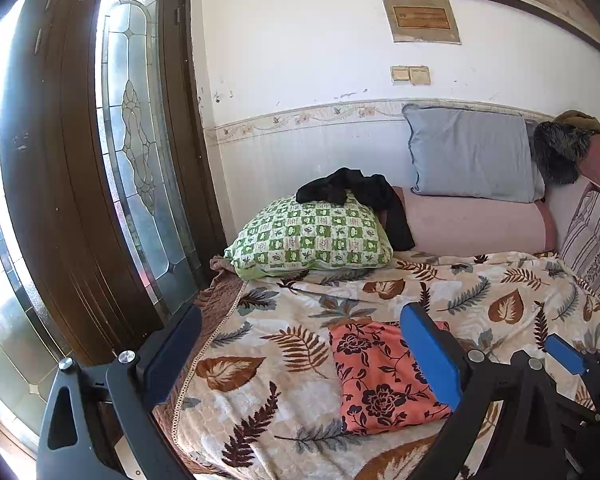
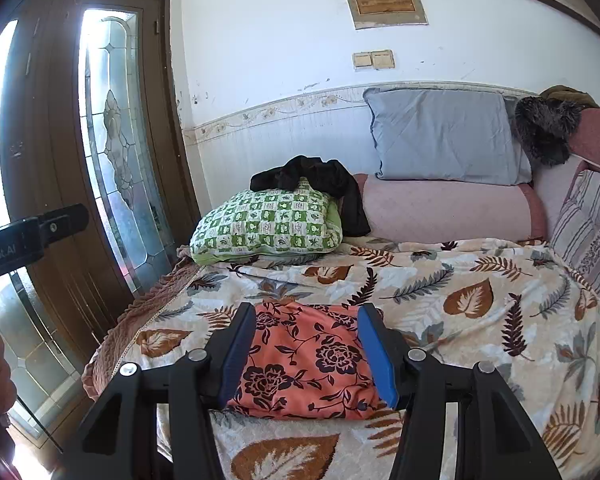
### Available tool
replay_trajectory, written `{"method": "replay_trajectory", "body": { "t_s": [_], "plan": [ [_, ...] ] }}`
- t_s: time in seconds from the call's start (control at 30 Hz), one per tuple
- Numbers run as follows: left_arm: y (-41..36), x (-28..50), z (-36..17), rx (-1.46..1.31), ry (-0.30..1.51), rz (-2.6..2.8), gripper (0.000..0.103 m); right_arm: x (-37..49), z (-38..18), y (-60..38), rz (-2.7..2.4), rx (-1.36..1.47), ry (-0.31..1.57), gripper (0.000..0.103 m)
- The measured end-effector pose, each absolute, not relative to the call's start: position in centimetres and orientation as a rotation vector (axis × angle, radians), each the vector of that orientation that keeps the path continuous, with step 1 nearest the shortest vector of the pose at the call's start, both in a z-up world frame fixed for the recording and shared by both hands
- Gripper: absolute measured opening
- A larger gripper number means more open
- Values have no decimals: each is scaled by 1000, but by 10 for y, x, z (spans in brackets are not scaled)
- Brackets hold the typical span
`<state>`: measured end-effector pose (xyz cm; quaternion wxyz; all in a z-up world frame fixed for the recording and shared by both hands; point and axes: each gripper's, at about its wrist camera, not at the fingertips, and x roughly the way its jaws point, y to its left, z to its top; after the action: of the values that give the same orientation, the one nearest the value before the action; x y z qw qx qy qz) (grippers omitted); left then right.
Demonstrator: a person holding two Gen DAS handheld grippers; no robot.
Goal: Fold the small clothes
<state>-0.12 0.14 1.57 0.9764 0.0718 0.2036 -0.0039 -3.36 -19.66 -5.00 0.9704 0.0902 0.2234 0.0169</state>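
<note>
A folded coral garment (image 2: 306, 364), printed with dark flowers, is seen lying flat on the leaf-patterned bedspread (image 2: 480, 300) near the bed's front edge. The left gripper (image 1: 300, 360) and right gripper (image 2: 306, 354) are held above it with jaws parted, nothing clamped.

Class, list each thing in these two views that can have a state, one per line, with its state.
Floral cloth: folded, lying flat on the leaf blanket.
Black garment: unfolded, draped over the green pillow.
Blue pillow: propped upright against the wall.
Left gripper: open, holding nothing.
Right gripper: open, the cloth below it, not gripped.
Door: shut.
</note>
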Motion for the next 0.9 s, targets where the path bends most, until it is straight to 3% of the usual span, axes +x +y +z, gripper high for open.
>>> {"method": "replay_trajectory", "body": {
  "t_s": [0.9],
  "plan": [
    [5,24,-5,116,428,-163,99,4,-70,-180,39,187,510,57]
  ]
}}
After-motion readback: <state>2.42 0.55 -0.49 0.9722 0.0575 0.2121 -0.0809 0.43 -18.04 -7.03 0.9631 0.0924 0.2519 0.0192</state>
